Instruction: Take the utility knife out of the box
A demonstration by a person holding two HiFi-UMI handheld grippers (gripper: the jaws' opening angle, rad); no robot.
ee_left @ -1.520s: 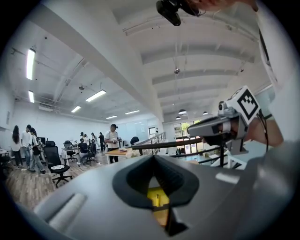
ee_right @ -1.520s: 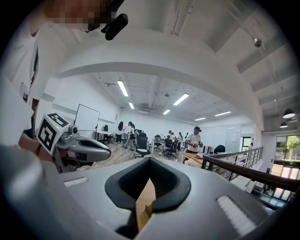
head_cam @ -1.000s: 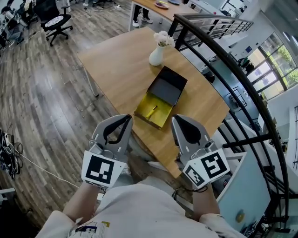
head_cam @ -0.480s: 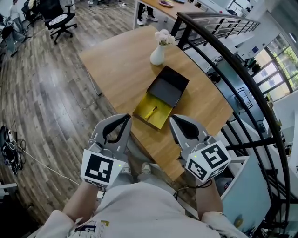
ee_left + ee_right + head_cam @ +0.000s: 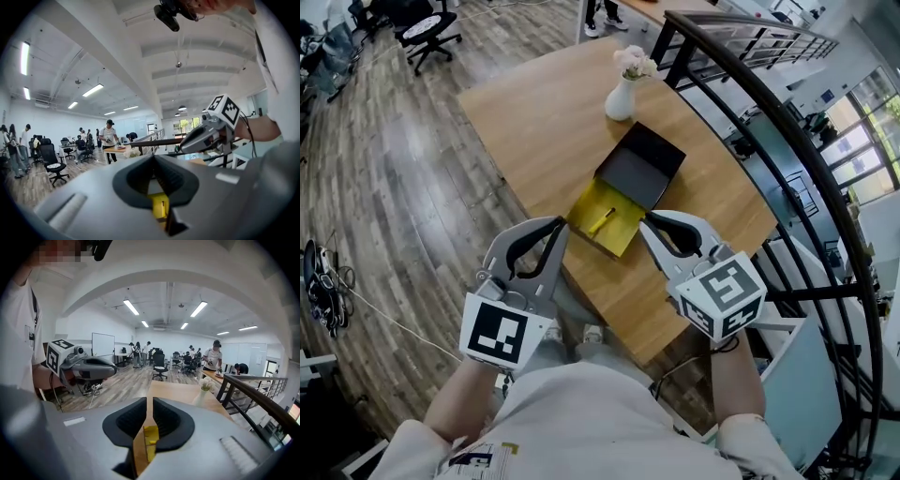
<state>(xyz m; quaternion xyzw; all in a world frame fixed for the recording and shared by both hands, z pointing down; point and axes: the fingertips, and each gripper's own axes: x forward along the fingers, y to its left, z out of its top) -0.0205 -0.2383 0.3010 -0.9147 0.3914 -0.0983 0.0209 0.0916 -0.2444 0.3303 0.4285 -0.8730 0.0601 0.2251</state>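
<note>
An open box lies on the wooden table [image 5: 534, 122]. Its yellow tray [image 5: 591, 202] holds the yellow utility knife [image 5: 601, 221], and the black lid [image 5: 639, 171] lies just behind it. My left gripper [image 5: 560, 225] hovers at the tray's near left corner, jaws together and empty. My right gripper [image 5: 650, 221] hovers at the tray's near right corner. Its jaws are opening, with a thin slit between them and nothing inside. In the left gripper view [image 5: 153, 157] and the right gripper view [image 5: 149, 400], a strip of yellow tray shows between the pads.
A white vase [image 5: 622, 97] with pale flowers stands on the table beyond the box. A dark metal railing [image 5: 769, 122] curves along the table's right side. An office chair [image 5: 427, 33] stands on the wooden floor at far left. People work at desks in the background.
Both grippers have moved forward to the near corners of the yellow tray. The right one has sunk and tipped further down.
</note>
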